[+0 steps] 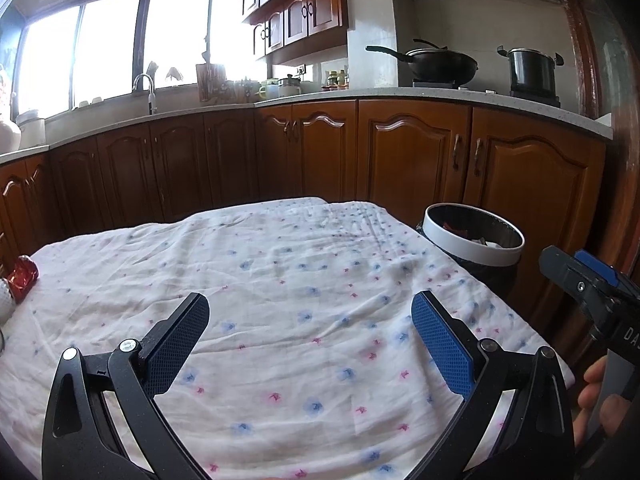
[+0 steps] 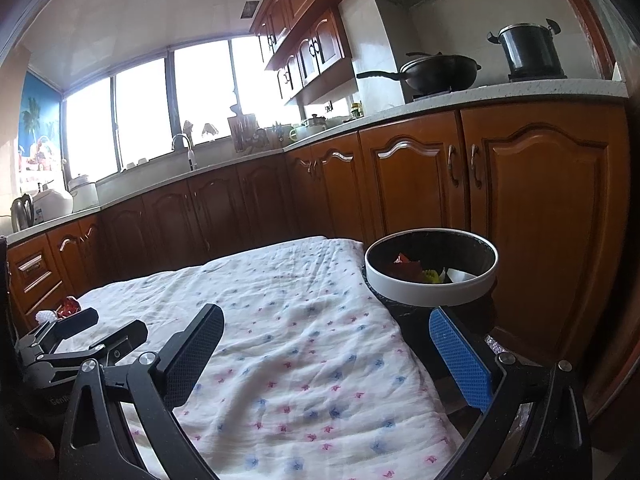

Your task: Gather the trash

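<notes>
1. 2 grippers hang low over the near edge of a cloth-covered table (image 1: 280,280), both spread wide with nothing between their fingers.
2. Left gripper (image 1: 310,316): its black pad sits on the left and its blue pad on the right, and only flowered cloth (image 1: 304,360) shows in the gap.
3. Right gripper (image 2: 326,338): it has the same black and blue pads; the blue one overhangs the table's right edge, in front of the bin (image 2: 432,280).
4. In the left wrist view the right gripper shows at the right border, with fingertips of the hand (image 1: 600,392) that holds it.
5. In the right wrist view the left gripper shows low at the left border.
6. Trash still on the table: a crumpled red wrapper (image 1: 23,276) lies at the far left edge, touching a white netted piece (image 1: 6,300) just beside it. Both views show them.
7. The bin stands just off the table's far right corner, black with a white rim. Red, yellow-green and white scraps (image 2: 424,270) lie inside.
8. Behind run brown cabinets (image 1: 408,152) under a pale counter (image 1: 400,94).
9. On the counter stand a wok (image 1: 440,64) and a pot (image 1: 530,68) at the right, and a faucet (image 1: 146,90) below the bright windows.
</notes>
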`<move>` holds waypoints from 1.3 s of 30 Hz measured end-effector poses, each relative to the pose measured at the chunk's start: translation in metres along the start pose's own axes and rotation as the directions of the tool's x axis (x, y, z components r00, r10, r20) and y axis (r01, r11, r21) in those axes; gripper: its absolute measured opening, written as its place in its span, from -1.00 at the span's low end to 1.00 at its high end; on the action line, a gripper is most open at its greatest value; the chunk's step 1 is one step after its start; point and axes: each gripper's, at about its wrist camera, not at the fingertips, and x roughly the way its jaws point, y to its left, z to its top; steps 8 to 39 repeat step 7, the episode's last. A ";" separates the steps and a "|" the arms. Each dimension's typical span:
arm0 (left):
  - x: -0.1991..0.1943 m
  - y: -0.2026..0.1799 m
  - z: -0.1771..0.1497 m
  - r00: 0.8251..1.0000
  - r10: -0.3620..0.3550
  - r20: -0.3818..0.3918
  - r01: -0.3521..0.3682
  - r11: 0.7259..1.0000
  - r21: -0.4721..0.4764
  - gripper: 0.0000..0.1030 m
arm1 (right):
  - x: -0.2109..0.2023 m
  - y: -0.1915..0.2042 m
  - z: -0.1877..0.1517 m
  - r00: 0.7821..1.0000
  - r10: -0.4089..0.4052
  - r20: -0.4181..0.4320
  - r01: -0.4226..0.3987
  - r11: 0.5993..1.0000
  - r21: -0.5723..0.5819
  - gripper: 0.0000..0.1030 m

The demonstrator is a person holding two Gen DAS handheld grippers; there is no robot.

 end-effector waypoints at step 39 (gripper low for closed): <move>0.010 0.005 0.001 1.000 -0.010 -0.029 0.010 1.000 -0.008 1.00 | 0.012 -0.001 0.003 1.000 0.000 -0.030 0.000 1.000 0.009 1.00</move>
